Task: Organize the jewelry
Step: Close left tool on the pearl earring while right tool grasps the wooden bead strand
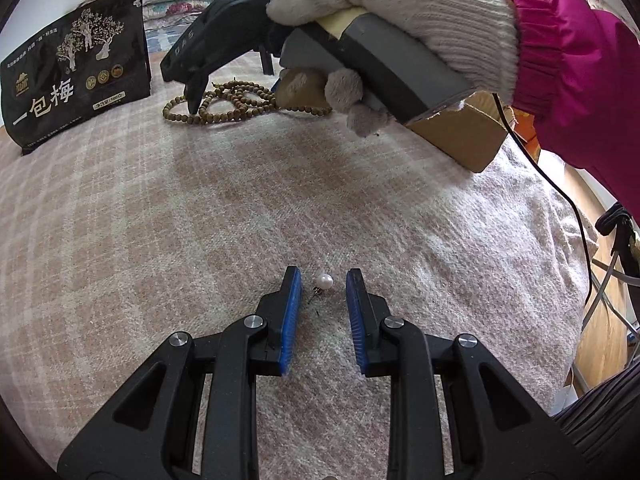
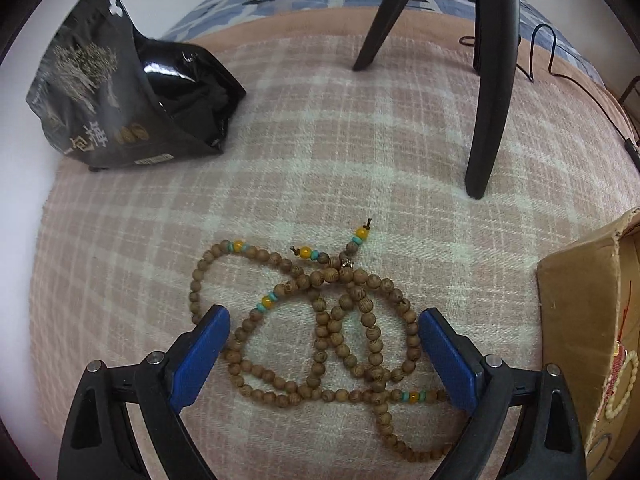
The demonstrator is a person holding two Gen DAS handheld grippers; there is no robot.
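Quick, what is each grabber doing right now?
Left gripper: open around the pearl earring, holding nothing.
Right gripper: open over the wooden bead necklace.

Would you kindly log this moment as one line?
left gripper: open, straddling white pearl earring | right gripper: open over brown wooden bead necklace | pink plaid blanket

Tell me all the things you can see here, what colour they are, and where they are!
pearl earring: one, white, on the blanket between the left gripper's fingers, untouched
bead necklace: one, brown with yellow and turquoise beads, tangled between the right gripper's fingers
snack bag: one, black, far left, open
cardboard box: one, brown, right edge
blanket: one, pink and white checked, under everything
black legs: two, behind the necklace
left gripper: blue pads, open
right gripper: blue pads, open
gloved hand: one, cream, holding the right gripper
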